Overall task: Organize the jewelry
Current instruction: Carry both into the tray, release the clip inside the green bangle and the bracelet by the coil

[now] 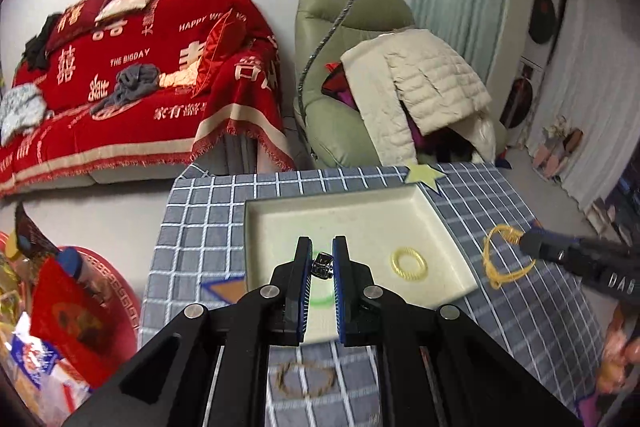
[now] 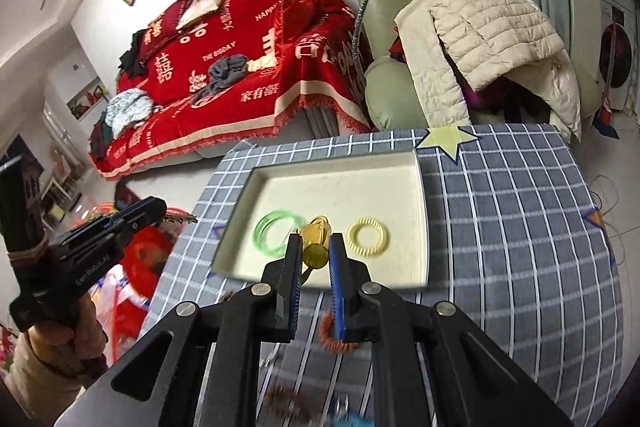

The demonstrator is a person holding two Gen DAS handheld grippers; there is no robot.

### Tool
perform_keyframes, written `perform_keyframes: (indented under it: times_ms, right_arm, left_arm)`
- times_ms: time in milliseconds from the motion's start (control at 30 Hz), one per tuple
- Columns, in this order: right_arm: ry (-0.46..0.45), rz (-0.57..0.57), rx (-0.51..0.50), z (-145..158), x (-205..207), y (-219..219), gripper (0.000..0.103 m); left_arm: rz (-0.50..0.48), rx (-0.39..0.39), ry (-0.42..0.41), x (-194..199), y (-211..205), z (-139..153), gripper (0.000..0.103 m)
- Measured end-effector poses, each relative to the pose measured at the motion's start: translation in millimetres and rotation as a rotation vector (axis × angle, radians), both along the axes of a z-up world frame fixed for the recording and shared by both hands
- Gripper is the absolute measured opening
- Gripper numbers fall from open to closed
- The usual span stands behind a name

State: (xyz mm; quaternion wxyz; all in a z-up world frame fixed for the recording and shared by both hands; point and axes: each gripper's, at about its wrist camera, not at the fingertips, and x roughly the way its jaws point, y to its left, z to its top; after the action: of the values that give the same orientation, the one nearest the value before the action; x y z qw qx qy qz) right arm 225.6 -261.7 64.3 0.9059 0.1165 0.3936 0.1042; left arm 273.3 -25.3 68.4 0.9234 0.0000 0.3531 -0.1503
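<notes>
We take the tray (image 2: 420,211) on the checked counter (image 2: 520,227) as our landmark. The left claw (image 1: 322,259) is closed on a small silvery piece (image 1: 322,264), hanging over the tray's near part, above a green bangle (image 2: 276,231) that lies inside. The right claw (image 2: 316,247) is closed on a yellow band (image 2: 314,251), a springy-looking coil; in the left view its loops (image 1: 500,259) hang from the claw tip just outside the tray's right edge. A ribbed yellow ring (image 2: 368,237) lies flat in the tray, to the right of the green bangle. Brownish rings (image 1: 306,379) rest on the counter on the near side of the tray.

We judge all of these to be very light. The yellow band looks soft and elastic, so it will sag and swing; a pinch across several strands at once should stop it from slipping. The silvery piece looks hard and smooth and is probably slippery, so it wants to be seated deep between the ribbed pads (image 1: 306,267). The green bangle looks thin, stiff and glossy; we would take it by the rim and squeeze gently, since it may skid on the tray.
</notes>
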Motion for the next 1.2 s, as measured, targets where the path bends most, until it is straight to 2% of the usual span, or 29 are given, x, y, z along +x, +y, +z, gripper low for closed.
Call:
perform_keyframes:
  times_ms: [200,367,500,733,933,967,1000,1033,1100,1200]
  right_arm:
    - [0.042,-0.022,0.000,-40,48,-3,0.014]
    - [0.080,-0.025,-0.006,-77,75,-3,0.014]
    - [0.101,-0.055,-0.009,-101,87,-7,0.014]
    - [0.151,-0.090,-0.067,-133,94,-10,0.014]
    - [0.171,-0.098,-0.110,-140,92,-12,0.016]
    - [0.175,-0.096,-0.113,-140,92,-12,0.017]
    - [0.180,-0.097,-0.113,-140,93,-12,0.026]
    - [0.184,-0.098,-0.107,-140,92,-14,0.043]
    - [0.162,-0.099,-0.093,-135,89,-14,0.055]
    - [0.134,-0.096,-0.065,-125,83,-15,0.056]
  left_arm:
    - [0.008,0.008,0.081,47,-16,-49,0.032]
    - [0.003,0.032,0.130,69,-27,-90,0.032]
    - [0.004,0.034,0.163,76,-30,-112,0.032]
    - [0.021,0.187,0.150,73,-45,-132,0.032]
    - [0.024,0.257,0.158,72,-53,-140,0.032]
    - [0.025,0.264,0.155,72,-53,-140,0.032]
    - [0.026,0.271,0.152,71,-53,-140,0.032]
    - [0.026,0.272,0.151,69,-54,-139,0.032]
    - [0.024,0.256,0.147,65,-53,-136,0.032]
    - [0.019,0.219,0.131,62,-48,-128,0.032]
